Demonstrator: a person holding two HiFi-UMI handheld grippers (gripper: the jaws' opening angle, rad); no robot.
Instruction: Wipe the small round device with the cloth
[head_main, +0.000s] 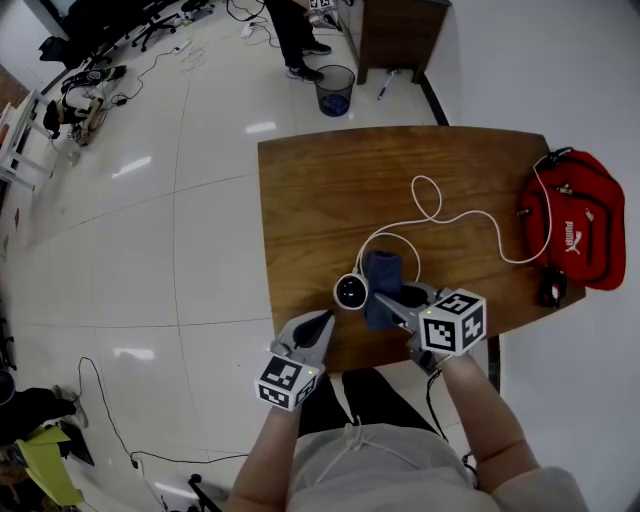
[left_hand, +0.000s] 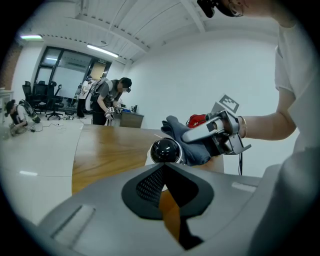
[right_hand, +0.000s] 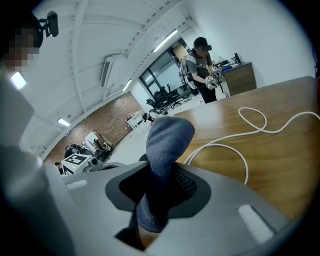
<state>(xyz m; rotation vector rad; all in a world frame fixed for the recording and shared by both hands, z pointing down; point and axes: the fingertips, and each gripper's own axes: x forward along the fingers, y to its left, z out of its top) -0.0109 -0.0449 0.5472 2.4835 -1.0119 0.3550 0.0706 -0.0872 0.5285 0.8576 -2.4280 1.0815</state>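
The small round device (head_main: 351, 291), a black ball on a white base, stands near the front edge of the wooden table (head_main: 320, 190). A dark blue cloth (head_main: 383, 284) lies against its right side, and my right gripper (head_main: 397, 301) is shut on that cloth. In the right gripper view the cloth (right_hand: 165, 145) rises out of the jaws and hides the device. My left gripper (head_main: 322, 322) is shut, its tips just in front of the device with nothing seen between them. The left gripper view shows the device (left_hand: 165, 151) right over the jaw tips, with the cloth (left_hand: 192, 145) touching it.
A white cable (head_main: 430, 215) loops from the device across the table to a red bag (head_main: 575, 225) at the right edge. Beyond the far edge are a waste bin (head_main: 335, 90), a person (head_main: 295, 40) and a dark cabinet (head_main: 400, 35).
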